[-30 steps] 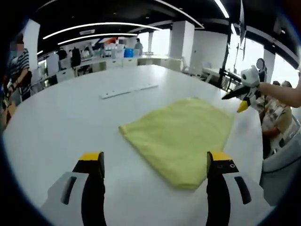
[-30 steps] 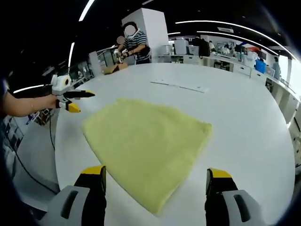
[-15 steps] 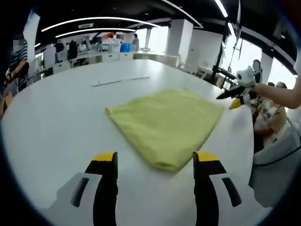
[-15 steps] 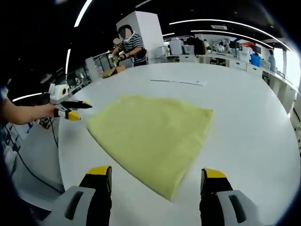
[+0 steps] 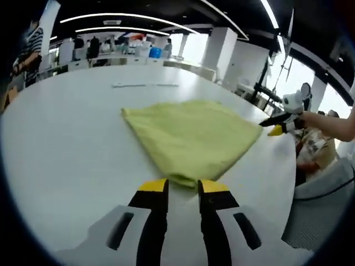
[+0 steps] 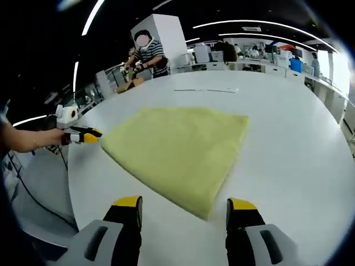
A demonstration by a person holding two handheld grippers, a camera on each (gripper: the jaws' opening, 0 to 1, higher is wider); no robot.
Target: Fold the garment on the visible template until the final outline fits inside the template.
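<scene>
1. Because the folded yellow cloth [image 5: 191,138] lies flat on the white tabletop [image 5: 66,149], both pairs of tongs sit low, each pointing at a near corner, probably to pick it up for another fold.
2. Nearest in the left gripper view, the left tongs [image 5: 182,188] have their yellow-tipped jaws almost together, holding nothing, just short of the cloth's near corner.
3. Nearest in the right gripper view, the right tongs [image 6: 184,204] stand with jaws apart, the cloth's near corner between the tips and slightly beyond.
4. Farther off, the left gripper view shows the right tongs from the side, tips at the cloth's right corner; the right gripper view shows the left tongs likewise, beside the cloth's left corner.
5. Farthest, a thin white strip [image 6: 205,90] lies on the tabletop, with people in the room behind.
</scene>
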